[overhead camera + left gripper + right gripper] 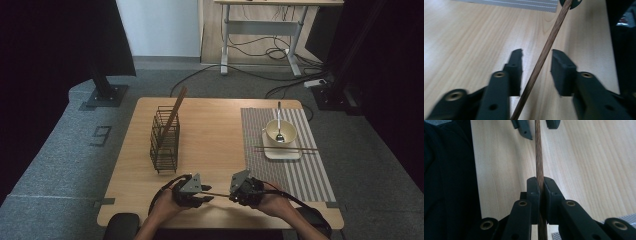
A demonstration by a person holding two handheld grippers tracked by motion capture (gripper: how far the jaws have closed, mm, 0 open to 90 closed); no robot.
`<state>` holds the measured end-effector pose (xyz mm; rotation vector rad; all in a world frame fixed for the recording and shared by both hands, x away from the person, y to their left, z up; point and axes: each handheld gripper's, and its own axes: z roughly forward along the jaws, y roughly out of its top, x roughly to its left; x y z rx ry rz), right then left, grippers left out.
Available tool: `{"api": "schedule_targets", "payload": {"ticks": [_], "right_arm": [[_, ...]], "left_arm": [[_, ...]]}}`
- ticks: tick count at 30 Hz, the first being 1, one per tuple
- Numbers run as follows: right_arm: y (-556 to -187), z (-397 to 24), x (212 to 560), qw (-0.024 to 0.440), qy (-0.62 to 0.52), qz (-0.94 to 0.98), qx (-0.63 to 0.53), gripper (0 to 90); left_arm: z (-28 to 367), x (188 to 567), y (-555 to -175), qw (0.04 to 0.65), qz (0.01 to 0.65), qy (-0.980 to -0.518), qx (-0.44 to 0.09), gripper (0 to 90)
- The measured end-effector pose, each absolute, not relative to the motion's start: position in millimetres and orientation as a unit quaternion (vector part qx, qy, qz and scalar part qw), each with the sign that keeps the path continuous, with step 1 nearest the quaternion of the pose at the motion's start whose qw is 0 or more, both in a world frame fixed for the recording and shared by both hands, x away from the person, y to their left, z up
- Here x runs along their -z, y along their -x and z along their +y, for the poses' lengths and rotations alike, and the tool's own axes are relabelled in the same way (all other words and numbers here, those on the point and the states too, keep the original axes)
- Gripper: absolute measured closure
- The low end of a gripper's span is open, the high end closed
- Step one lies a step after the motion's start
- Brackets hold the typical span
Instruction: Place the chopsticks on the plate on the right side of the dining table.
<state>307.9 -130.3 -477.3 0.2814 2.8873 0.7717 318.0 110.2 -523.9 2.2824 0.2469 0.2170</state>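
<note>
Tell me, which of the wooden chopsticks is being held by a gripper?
The chopstick near the table's front edge: the right gripper clamps it. Another stands in the wire basket; more lie across the plate.

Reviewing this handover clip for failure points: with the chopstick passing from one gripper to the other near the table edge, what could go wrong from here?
1. The right gripper alone clamps the chopstick, near one end by the look of it, so it may pivot or slip.
2. The left gripper stands open around the stick; pulling away askew could knock it.
3. The handover happens near the table edge, so a drop might roll off.
</note>
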Motion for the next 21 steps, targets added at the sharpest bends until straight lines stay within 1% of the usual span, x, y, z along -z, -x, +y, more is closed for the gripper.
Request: {"api": "schedule_targets", "payload": {"ticks": [3, 6, 8, 10, 12, 15, 16, 21], "right_arm": [[-309, -133, 475, 0.075, -0.098, 0.958, -0.259, 83.2], [-310, -135, 473, 0.079, -0.103, 0.957, -0.258, 83.2], [-310, -137, 472, 0.081, -0.107, 0.957, -0.257, 83.2], [-310, -139, 472, 0.083, -0.11, 0.958, -0.253, 83.2], [-310, -141, 472, 0.083, -0.112, 0.957, -0.253, 83.2], [-311, -143, 471, 0.083, -0.116, 0.958, -0.25, 83.2], [-311, -144, 471, 0.083, -0.117, 0.957, -0.251, 83.2], [-312, -151, 471, 0.084, -0.127, 0.957, -0.248, 83.1]], "left_arm": [[111, 524, -320, 0.414, 0.117, -0.898, -0.09, 44.9], [112, 525, -322, 0.422, 0.144, -0.891, -0.092, 31.7], [112, 526, -323, 0.415, 0.157, -0.891, -0.1, 24.1], [112, 528, -323, 0.406, 0.162, -0.893, -0.11, 14.0], [112, 529, -324, 0.404, 0.17, -0.892, -0.114, 11.0], [111, 531, -324, 0.393, 0.178, -0.893, -0.127, 0.0], [111, 531, -324, 0.393, 0.179, -0.892, -0.132, 0.0], [114, 534, -326, 0.398, 0.188, -0.889, -0.127, 0.0]]}}
